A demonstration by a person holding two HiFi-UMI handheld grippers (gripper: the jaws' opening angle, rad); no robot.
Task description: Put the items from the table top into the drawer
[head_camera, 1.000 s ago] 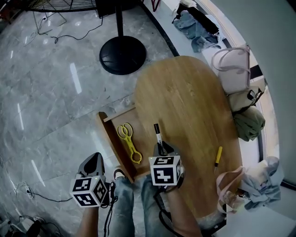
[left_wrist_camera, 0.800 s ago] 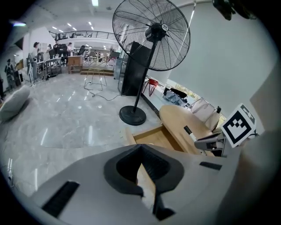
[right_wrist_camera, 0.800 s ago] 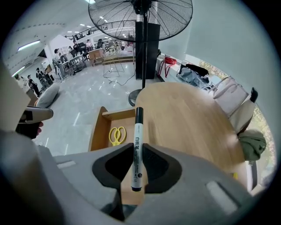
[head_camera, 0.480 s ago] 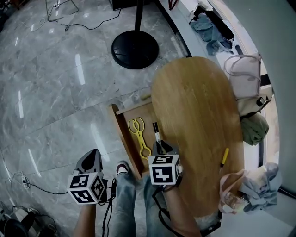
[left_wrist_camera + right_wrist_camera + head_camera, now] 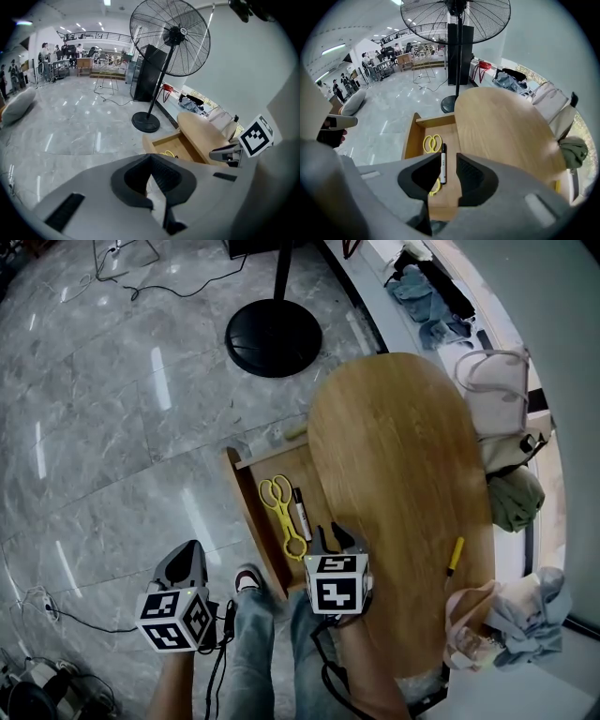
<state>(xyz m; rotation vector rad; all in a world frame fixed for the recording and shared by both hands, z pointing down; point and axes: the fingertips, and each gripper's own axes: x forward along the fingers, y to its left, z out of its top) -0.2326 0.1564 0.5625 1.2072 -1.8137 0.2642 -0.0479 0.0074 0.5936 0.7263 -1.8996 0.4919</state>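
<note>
Black-and-white marker point(image 5: 300, 514) lies in wooden drawer point(image 5: 246, 521); right gripper point(image 5: 334, 538) fingers apart, empty; left gripper point(image 5: 187, 563) fingers together. Next, likely: yellow pen point(image 5: 456, 557), surface's point(image 5: 403, 446) right edge.

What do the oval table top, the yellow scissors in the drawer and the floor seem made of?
The oval table top looks like wood or veneer: tan, matte, fine grain streaks. The yellow scissors seem plastic: one uniform bright colour, no metal showing. The grey floor looks like polished stone or tile: veining, seams, glossy reflections.
</note>
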